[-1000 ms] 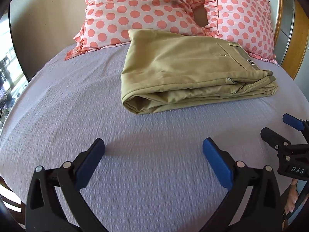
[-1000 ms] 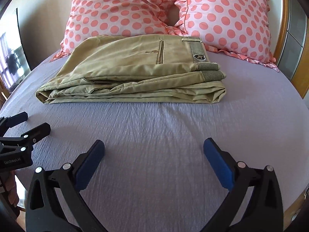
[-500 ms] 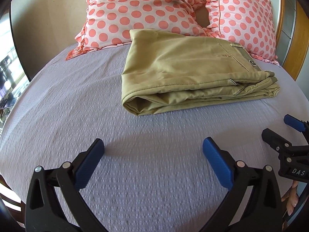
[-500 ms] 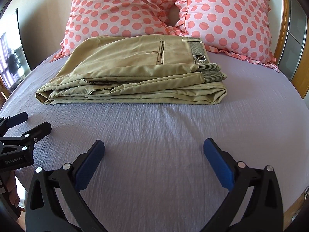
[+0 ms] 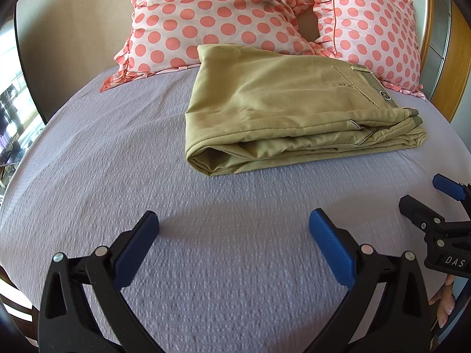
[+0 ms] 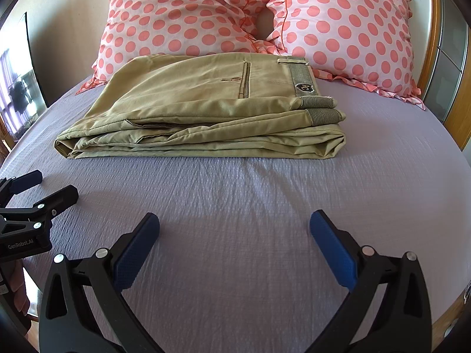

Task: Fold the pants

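Khaki pants (image 5: 282,108) lie folded in a flat stack on the lilac bedsheet (image 5: 117,153), waistband to the right, against the pillows; they also show in the right wrist view (image 6: 206,108). My left gripper (image 5: 234,232) is open and empty over bare sheet, well short of the pants. My right gripper (image 6: 234,232) is open and empty, also short of the pants. The right gripper shows at the right edge of the left wrist view (image 5: 432,203), the left gripper at the left edge of the right wrist view (image 6: 44,188).
Two pink polka-dot pillows (image 6: 182,20) (image 6: 347,29) stand behind the pants against the wall. A wooden frame (image 6: 456,123) runs along the bed's right side. The sheet (image 6: 265,200) stretches between grippers and pants.
The left wrist view has shifted slightly, so the pants sit a little lower and nearer. The right wrist view is nearly unchanged. Both grippers stay open.
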{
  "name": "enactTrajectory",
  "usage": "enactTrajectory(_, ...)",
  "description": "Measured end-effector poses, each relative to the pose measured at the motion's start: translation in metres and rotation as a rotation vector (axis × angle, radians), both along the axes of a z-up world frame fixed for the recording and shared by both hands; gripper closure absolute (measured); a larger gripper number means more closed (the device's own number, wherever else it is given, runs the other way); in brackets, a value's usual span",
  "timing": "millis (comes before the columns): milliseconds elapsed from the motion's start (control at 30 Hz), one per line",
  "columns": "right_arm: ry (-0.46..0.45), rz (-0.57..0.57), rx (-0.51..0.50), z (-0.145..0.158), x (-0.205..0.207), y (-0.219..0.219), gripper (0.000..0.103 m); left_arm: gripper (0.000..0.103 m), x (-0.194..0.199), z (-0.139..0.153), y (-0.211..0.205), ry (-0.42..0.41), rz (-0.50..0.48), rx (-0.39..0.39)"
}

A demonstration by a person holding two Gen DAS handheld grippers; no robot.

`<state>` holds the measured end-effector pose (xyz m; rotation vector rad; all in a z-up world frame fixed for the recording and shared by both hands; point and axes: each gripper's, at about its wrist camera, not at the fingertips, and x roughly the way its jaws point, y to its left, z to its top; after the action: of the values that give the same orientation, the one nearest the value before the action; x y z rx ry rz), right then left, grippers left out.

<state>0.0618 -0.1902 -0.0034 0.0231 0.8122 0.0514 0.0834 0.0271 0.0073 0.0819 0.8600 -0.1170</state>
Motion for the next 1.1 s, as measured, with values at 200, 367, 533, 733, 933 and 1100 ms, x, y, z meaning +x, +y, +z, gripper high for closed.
enactTrajectory(200,0.000,0.000,0.000,0.0001,0.0001,0.0001,0.001,0.002,0.0000,0.0000,-0.0003,0.000,0.000,0.000)
enactTrajectory(367,0.000,0.000,0.000,0.0000,0.0000,0.0001,0.001,0.002,0.0001,0.0002,-0.0002,0.000,0.001,0.000)
enactTrajectory(533,0.000,-0.001,0.000,0.0001,0.0000,0.0001,0.001,0.002,0.0002,0.0002,-0.0001,0.000,0.000,0.000)
enactTrajectory(733,0.000,-0.001,0.001,0.0002,0.0002,0.0003,0.001,0.002,0.0003,0.0001,0.0002,0.000,0.000,0.000)
enactTrajectory(933,0.000,0.000,0.000,0.0002,0.0002,0.0002,0.001,0.002,0.0001,-0.0001,0.0001,0.000,-0.001,0.001)
enactTrajectory(1100,0.000,0.000,0.000,0.0002,-0.0001,0.0000,0.001,0.002,0.0026,0.0000,-0.0001,0.022,0.002,0.000)
